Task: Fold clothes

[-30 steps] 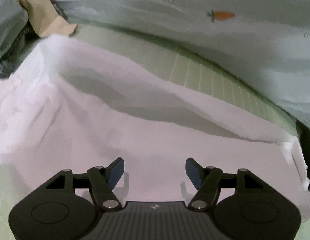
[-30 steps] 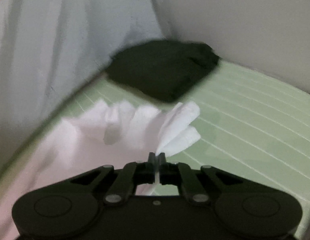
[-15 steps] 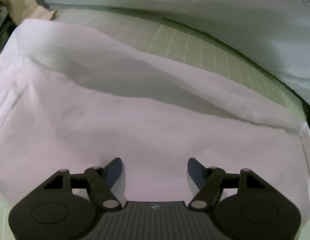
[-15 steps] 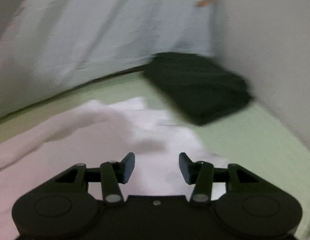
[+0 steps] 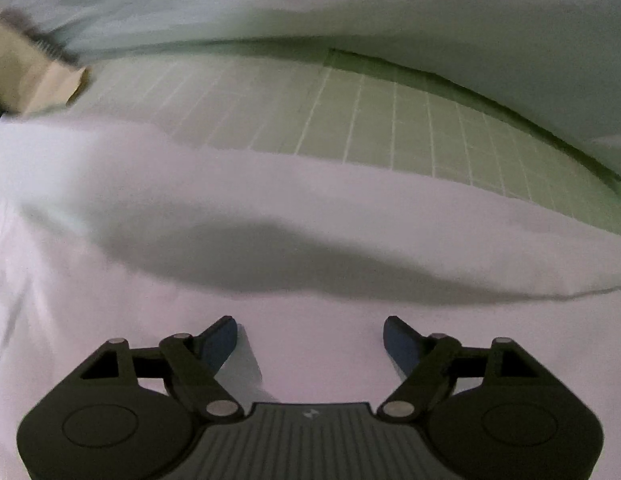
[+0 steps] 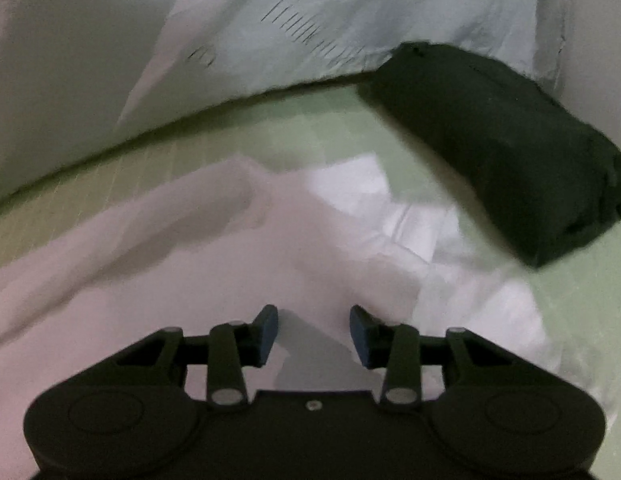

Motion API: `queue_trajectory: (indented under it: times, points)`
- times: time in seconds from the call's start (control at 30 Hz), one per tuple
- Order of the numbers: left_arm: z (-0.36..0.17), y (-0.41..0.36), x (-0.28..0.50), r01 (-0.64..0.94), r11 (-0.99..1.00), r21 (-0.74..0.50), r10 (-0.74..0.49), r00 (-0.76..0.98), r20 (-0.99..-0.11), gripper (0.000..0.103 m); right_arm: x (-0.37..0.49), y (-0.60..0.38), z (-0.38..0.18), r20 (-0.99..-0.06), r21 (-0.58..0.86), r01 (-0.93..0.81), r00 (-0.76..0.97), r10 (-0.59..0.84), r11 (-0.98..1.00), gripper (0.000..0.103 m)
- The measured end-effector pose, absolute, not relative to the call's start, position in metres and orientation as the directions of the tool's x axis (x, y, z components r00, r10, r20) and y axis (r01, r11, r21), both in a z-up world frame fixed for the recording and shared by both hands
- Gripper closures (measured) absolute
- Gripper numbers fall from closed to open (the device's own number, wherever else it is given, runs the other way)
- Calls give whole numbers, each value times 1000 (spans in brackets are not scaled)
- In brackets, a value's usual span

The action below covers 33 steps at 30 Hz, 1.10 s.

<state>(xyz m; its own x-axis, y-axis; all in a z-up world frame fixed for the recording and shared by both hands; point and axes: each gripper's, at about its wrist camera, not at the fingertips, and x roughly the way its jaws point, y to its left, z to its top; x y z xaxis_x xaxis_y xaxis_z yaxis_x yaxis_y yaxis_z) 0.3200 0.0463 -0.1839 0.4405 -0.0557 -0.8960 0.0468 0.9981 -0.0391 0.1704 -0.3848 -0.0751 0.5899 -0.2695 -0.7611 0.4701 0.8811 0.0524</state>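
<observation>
1. Left wrist view: the left gripper hangs with jaws wide apart above the white garment, soft smooth cloth whose raised fold runs left to right across the green grid mat.
2. Right wrist view: the right gripper is likewise spread, empty, over the white garment; a folded dark bundle lies far right.

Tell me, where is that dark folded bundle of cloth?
The dark folded bundle of cloth lies upper right in the right wrist view, on the green gridded mat, beyond the pale pink garment.
</observation>
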Motion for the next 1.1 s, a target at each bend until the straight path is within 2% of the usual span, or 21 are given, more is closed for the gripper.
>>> queue_trajectory:
  times: [0.13, 0.23, 0.3, 0.4, 0.47, 0.53, 0.6, 0.7, 0.97, 1.1]
  points:
    - [-187, 39, 354, 56, 998, 30, 1, 464, -886, 22, 207, -419, -69, -746, -19, 523, 560, -360, 852, 61]
    - [-185, 42, 380, 23, 1000, -7, -17, 490, -872, 22, 238, -446, -60, -728, -28, 556, 558, -398, 831, 59]
    - [-183, 43, 397, 7, 1000, -12, -14, 520, -854, 22, 260, -460, -61, -722, -51, 566, 548, -422, 823, 53]
    - [-182, 44, 419, -25, 1000, -16, 1, 550, -835, 22, 278, -471, -57, -730, -53, 596, 524, -438, 801, 52]
    - [-182, 48, 429, -68, 997, -48, -3, 548, -837, 22, 280, -475, -52, -731, -15, 621, 528, -432, 784, 44]
    - [-180, 54, 432, -119, 988, -94, -15, 543, -839, 22, 267, -465, -48, -729, 30, 634, 542, -417, 773, 26]
    - [-172, 57, 418, -121, 986, -116, -31, 552, -834, 22, 253, -455, -44, -726, 74, 646, 557, -403, 760, 24]
    - [-162, 58, 391, -96, 989, -113, -41, 553, -832, 22, 211, -422, -44, -742, 65, 617, 556, -375, 784, 21]
    - [-154, 67, 272, 27, 999, -16, -28, 515, -856, 21, 98, -331, -47, -783, 41, 530, 544, -302, 847, 18]
    - [-157, 87, 231, 47, 999, -15, -36, 491, -870, 21, 53, -290, -48, -798, 17, 479, 535, -277, 878, 18]
